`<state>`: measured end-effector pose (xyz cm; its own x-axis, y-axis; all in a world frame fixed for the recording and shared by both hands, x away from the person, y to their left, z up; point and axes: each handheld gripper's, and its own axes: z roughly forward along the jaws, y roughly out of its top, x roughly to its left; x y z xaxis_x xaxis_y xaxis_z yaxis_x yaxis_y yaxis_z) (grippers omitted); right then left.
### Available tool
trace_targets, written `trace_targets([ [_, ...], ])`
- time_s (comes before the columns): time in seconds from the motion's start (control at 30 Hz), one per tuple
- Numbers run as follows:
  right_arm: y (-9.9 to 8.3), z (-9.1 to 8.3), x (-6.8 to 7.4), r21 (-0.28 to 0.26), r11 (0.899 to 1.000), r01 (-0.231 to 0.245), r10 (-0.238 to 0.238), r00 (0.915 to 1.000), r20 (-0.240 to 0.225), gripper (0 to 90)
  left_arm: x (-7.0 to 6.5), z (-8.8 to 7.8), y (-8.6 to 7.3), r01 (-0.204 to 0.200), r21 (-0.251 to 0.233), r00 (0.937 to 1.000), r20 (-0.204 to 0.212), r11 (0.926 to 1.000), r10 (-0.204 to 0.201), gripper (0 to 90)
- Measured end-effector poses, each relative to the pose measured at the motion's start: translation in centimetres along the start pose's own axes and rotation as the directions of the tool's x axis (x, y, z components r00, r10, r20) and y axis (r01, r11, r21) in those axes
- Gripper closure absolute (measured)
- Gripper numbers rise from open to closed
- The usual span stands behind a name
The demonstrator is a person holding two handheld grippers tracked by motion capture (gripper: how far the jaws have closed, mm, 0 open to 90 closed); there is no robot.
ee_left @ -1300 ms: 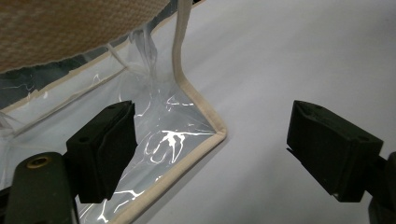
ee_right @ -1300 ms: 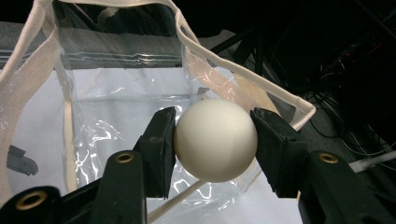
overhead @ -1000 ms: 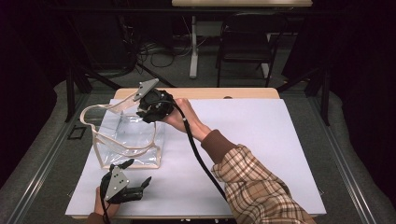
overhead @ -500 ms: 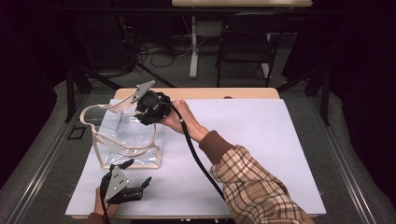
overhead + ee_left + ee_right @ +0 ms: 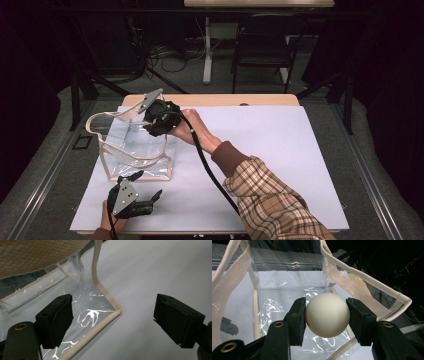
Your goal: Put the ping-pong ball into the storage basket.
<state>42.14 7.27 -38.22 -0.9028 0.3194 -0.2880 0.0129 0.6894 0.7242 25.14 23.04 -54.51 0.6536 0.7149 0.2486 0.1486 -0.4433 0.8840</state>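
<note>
Lower part of white ball behind right claw

Overhead light is brightening the white surface while the room beyond its far edge is sinking into darkness. Glare is streaking the clear plastic bag. The woven strap is blurring, out of focus.

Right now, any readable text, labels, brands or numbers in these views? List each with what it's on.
None readable.
Clear bag: plain plastic with cream trim, no print.
White ball in the right gripper: blank on the side that shows.
Left gripper, jaws apart: black pads with no markings.
White table sheet: blank.
</note>
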Motion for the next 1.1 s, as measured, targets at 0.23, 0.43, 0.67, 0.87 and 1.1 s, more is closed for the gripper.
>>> trace_targets([
  [0.23,0.03,0.24,0.13,0.006,1.000,0.008,-0.008,1.0000,-0.005,51.0,0.02,-0.04,0.01,-0.004,0.002,1.0000,-0.001,1.0000,0.004,16.0],
  [0.43,-0.02,0.52,0.28,0.021,1.000,0.007,-0.006,0.9999,-0.014,51.0,0.02,-0.02,0.00,-0.003,0.004,1.0000,0.000,1.0000,0.003,16.0],
  [0.67,-0.04,0.79,0.41,0.034,0.999,0.009,-0.008,0.9997,-0.021,51.0,0.02,-0.06,0.01,-0.005,0.002,1.0000,-0.001,1.0000,0.005,16.0],
  [0.87,-0.03,0.95,0.49,0.043,0.999,0.012,-0.011,0.9996,-0.026,51.0,0.02,-0.06,0.00,-0.005,0.002,1.0000,-0.001,1.0000,0.005,16.0],
  [1.1,-0.04,1.02,0.55,0.055,0.998,0.010,-0.008,0.9996,-0.028,51.0,0.02,-0.04,0.01,-0.005,0.002,1.0000,-0.001,1.0000,0.005,16.0],
])
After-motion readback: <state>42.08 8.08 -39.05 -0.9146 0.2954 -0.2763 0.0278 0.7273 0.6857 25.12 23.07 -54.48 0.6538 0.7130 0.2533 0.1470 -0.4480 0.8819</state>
